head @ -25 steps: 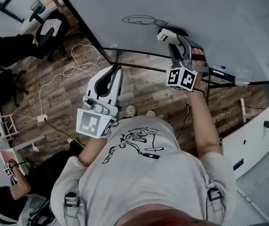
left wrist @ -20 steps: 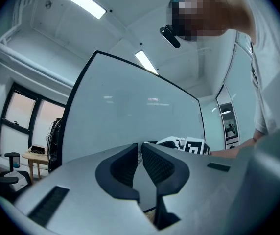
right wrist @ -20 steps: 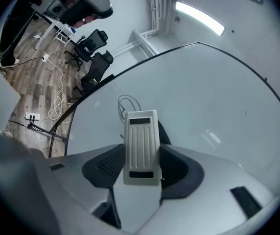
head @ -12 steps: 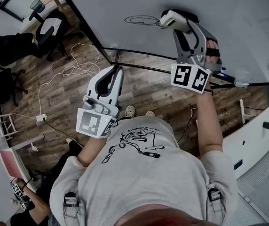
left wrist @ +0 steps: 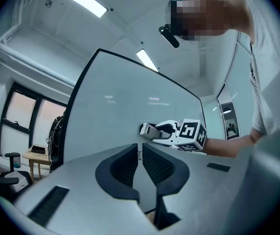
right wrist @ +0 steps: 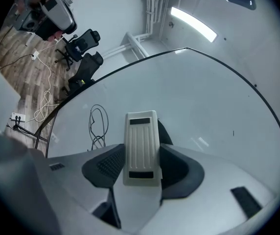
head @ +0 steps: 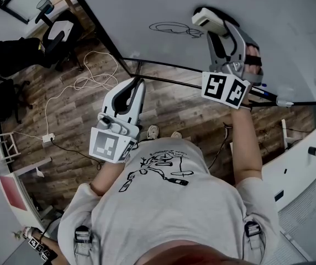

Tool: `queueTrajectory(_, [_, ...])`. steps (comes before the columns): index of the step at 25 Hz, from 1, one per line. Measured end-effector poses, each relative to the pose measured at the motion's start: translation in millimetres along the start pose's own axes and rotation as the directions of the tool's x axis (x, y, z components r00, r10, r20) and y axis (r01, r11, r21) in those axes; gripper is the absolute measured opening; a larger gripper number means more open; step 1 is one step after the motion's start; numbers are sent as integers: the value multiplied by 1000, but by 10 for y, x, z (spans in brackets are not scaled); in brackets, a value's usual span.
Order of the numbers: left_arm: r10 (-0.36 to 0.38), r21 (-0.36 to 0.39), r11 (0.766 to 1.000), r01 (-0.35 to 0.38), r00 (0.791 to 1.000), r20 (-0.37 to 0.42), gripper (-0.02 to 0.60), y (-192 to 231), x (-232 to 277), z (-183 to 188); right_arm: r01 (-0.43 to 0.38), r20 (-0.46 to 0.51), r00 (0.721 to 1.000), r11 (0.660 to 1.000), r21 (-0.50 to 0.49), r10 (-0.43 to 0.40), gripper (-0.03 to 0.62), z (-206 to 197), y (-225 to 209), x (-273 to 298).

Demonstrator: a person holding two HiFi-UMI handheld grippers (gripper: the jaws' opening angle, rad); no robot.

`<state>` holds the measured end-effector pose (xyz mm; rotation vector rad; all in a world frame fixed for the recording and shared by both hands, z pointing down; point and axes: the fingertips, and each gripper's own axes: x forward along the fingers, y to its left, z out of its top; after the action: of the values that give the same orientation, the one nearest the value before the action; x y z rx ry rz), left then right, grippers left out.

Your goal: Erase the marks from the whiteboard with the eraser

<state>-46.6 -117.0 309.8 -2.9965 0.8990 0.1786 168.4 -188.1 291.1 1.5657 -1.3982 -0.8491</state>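
Evidently the right hand-held gripper [right wrist: 141, 166] is clamping the eraser [right wrist: 141, 131] and holding it up to the whiteboard [head: 290, 21]. The scribbled marks [head: 175, 28] are lying just to its left, seemingly not wiped yet. The left hand-held gripper [left wrist: 140, 163] is hanging low, jaws together and empty.

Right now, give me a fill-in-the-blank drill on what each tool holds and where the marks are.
1. The right tool is shut on the ____.
2. The left tool, jaws together, holds ____.
3. The marks are drawn on the ____.
Missing words: eraser; nothing; whiteboard.
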Motion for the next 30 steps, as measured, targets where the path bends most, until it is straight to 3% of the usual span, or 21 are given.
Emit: queueTrajectory(30, [-8,-1,1000,8,1000,-8,44,59,125,-65,-25,-5,1000,998,-51,25,232,-98,443,81])
